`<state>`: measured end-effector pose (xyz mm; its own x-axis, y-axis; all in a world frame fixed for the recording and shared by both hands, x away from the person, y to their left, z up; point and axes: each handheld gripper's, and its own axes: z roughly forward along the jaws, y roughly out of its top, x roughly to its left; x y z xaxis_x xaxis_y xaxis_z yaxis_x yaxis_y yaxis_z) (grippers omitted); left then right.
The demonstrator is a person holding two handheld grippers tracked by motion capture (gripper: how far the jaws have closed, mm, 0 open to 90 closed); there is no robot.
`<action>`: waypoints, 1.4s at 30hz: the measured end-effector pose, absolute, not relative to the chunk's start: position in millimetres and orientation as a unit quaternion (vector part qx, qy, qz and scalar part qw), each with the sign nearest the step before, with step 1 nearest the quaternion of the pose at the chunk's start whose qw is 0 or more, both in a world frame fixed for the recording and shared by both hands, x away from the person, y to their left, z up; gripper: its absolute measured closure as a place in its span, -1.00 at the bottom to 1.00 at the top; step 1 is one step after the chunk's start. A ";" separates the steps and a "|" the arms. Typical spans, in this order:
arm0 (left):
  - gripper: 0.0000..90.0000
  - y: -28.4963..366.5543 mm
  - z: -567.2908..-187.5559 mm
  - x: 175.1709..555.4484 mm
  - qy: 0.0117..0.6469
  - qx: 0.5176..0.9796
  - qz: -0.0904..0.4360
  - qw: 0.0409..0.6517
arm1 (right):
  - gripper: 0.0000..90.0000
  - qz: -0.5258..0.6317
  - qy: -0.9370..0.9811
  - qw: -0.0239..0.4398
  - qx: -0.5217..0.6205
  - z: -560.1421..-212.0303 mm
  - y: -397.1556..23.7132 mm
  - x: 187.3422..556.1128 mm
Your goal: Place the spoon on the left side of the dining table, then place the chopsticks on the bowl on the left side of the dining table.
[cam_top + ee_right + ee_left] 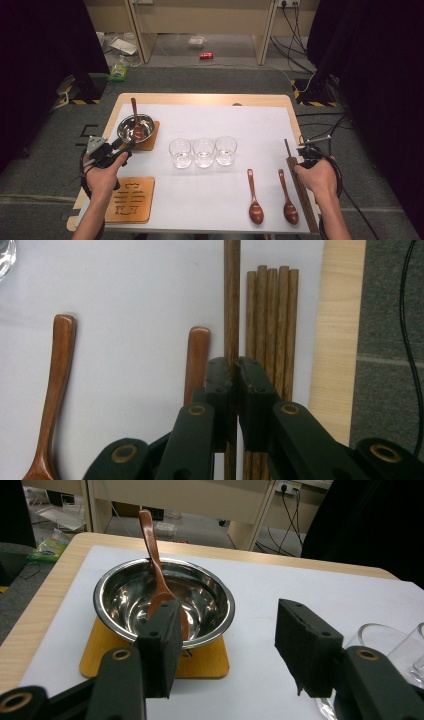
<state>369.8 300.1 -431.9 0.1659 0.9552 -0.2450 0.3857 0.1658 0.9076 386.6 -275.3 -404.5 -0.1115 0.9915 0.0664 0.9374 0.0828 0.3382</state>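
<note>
Right gripper (pixel 235 372) pinched tight on one chopstick (pixel 231 300), lifted a little out of the bundle (pixel 270 330) lying just to its right along the counter (pixel 210 100) edge. Gripped partway along the stick rather than at an end, probably so as to keep it level and under control while carried. Two spoons (pixel 55 390) flat on the white mat to the left of that gripper, handles pointing away from the person, laid out in a row as if waiting their turn.

Left gripper (pixel 225 645) spread wide and holding nothing, hovering just short of the bowl (pixel 165 605), straight ahead and slightly left of it. Bowl set on a coaster (pixel 210 662), with a spoon (pixel 152 555) leaning inside, handle up over the far rim. Three glasses (pixel 203 152) to the right of that gripper, apart from it.

Lower end of the gripped chopstick hidden behind the jaws; exact count of the bundle hard to make out. Bowl's near rim partly covered by the left gripper's pad. Glasses cut off at the frame edge in the left gripper view.
</note>
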 end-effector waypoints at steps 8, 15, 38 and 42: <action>-0.03 298.5 -431.6 366.6 0.574 0.584 0.286 0.499 | 0.88 0.174 0.724 0.116 0.657 -394.6 -277.7 386.1; -0.03 299.9 -429.5 366.2 0.573 0.581 0.286 0.503 | 0.88 0.192 0.720 0.133 0.653 -390.2 -272.7 390.5; -0.03 301.1 -433.6 363.2 0.577 0.582 0.284 0.498 | 0.88 0.278 0.691 0.225 0.628 -375.8 -265.9 401.2; -0.03 302.0 -432.6 362.0 0.578 0.581 0.284 0.498 | 0.88 0.289 0.687 0.241 0.621 -374.4 -263.4 402.5</action>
